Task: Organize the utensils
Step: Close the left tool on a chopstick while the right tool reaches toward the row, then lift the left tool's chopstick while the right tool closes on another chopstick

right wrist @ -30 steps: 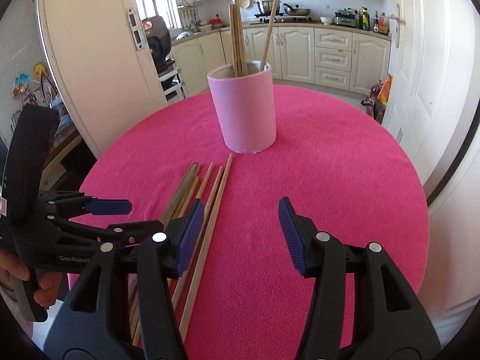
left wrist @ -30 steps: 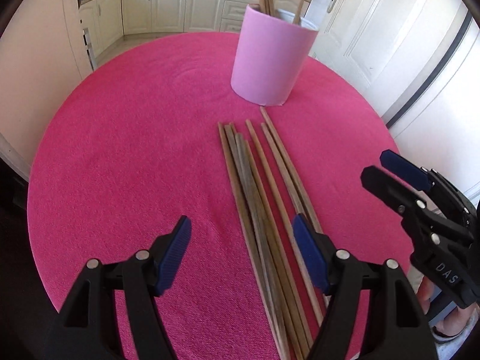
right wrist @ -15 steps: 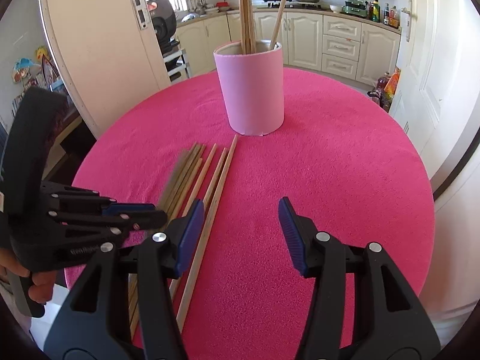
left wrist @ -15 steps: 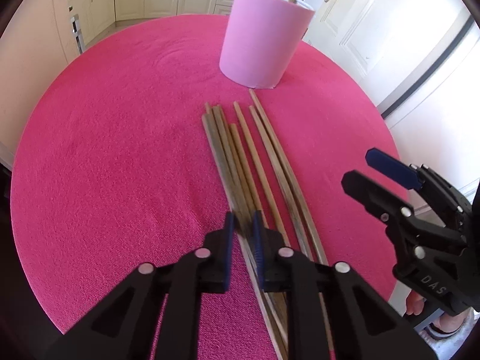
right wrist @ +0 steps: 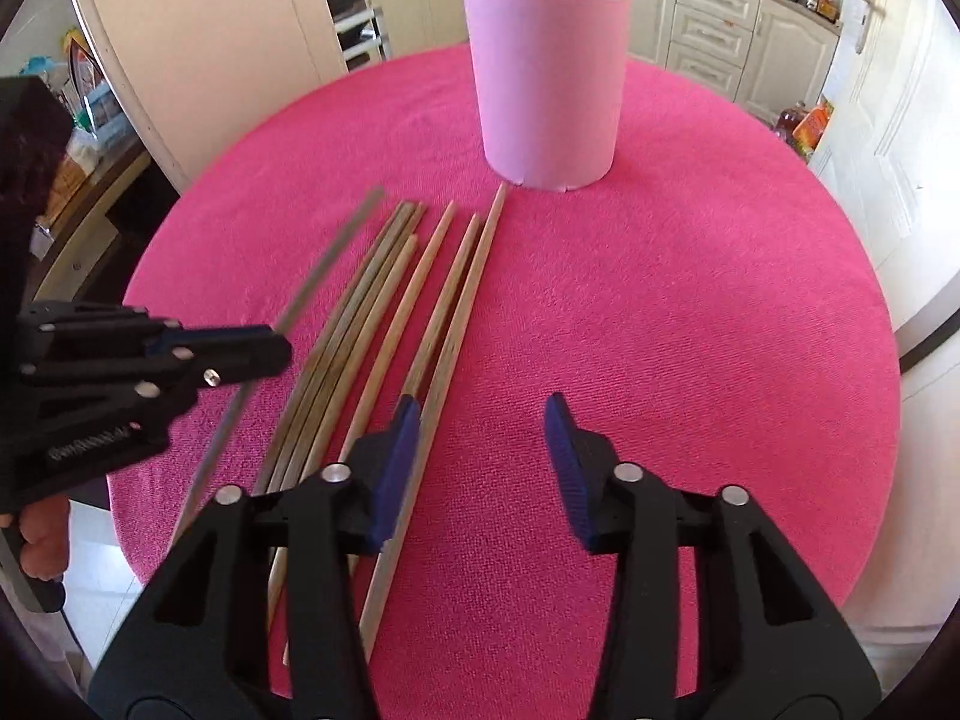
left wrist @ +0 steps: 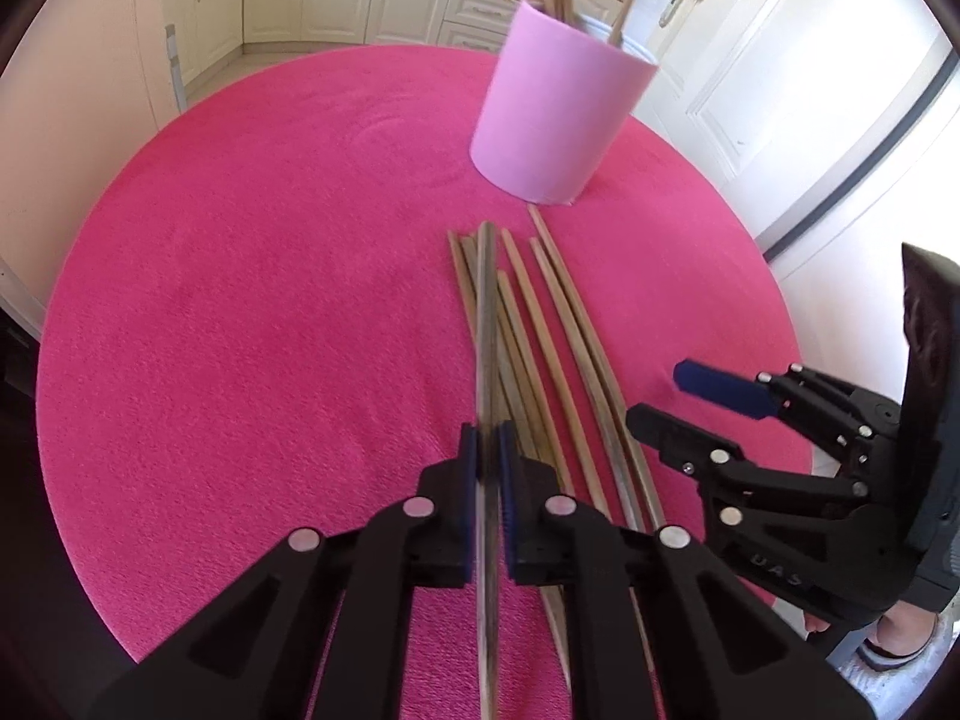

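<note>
One round table under a pink cloth [left wrist: 240,312], item largest in view, carries all else. One pink holder [left wrist: 552,120] stands upright at the far side, several sticks already in it, their tops out of frame. Seven or so loose chopsticks [right wrist: 384,324] lie side by side on the cloth between holder and viewer, tips toward the holder, the nearest tip just beside its base.

Step in hand, judged: picking up, one stick per gripper, for transfer to the holder.

Left gripper [left wrist: 487,468]: tilted steeply downward, jaws pinched narrow on one dark chopstick [left wrist: 489,324], which runs straight out between the pads and, in the right wrist view, appears apart from the bundle [right wrist: 324,267], its far end seemingly lifted clear.

Right gripper [right wrist: 480,450]: tilted steeply downward at the bundle's right edge, jaws closing but nothing between the pads yet; the rightmost stick [right wrist: 462,312] passes just beside and under its left pad [right wrist: 396,462].

Next move calls for, judged: the left to lift, swing the stick upright and lower it into the holder without knocking the holder; the right to shift left and straddle one stick only before pinching.
</note>
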Tool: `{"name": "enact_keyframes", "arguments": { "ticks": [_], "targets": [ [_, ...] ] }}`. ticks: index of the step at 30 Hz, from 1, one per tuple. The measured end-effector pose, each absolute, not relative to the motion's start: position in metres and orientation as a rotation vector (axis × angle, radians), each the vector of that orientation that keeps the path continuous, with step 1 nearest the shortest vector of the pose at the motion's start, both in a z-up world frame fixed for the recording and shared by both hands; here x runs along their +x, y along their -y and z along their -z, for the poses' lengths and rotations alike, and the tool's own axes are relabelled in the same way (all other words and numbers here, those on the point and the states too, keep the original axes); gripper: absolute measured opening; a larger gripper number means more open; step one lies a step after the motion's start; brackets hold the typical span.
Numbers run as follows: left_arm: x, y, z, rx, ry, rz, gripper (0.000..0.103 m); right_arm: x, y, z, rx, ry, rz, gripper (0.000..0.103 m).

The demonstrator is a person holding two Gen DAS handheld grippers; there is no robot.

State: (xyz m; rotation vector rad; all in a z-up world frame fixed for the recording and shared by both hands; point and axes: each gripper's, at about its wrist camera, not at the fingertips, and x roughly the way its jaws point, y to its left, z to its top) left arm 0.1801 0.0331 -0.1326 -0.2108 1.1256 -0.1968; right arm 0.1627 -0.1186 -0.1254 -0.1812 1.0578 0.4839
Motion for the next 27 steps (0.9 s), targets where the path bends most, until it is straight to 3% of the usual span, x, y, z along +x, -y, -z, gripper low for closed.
{"name": "enact_keyframes", "arguments": {
  "ticks": [16, 21, 27],
  "targets": [
    [0.186, -0.047, 0.125, -0.192, -1.106, 0.151, 0.007, 0.184, 0.080, 0.129, -0.370, -1.199, -0.453, 0.034],
    [0.188, -0.057, 0.127, -0.218, -1.105, 0.141, 0.007, 0.185, 0.076, 0.130, -0.376, -1.204, -0.476, 0.017],
    [0.188, -0.058, 0.122, -0.216, -1.085, 0.147, 0.007, 0.189, 0.090, 0.126, -0.313, -1.187, -0.488, 0.006]
  ]
}}
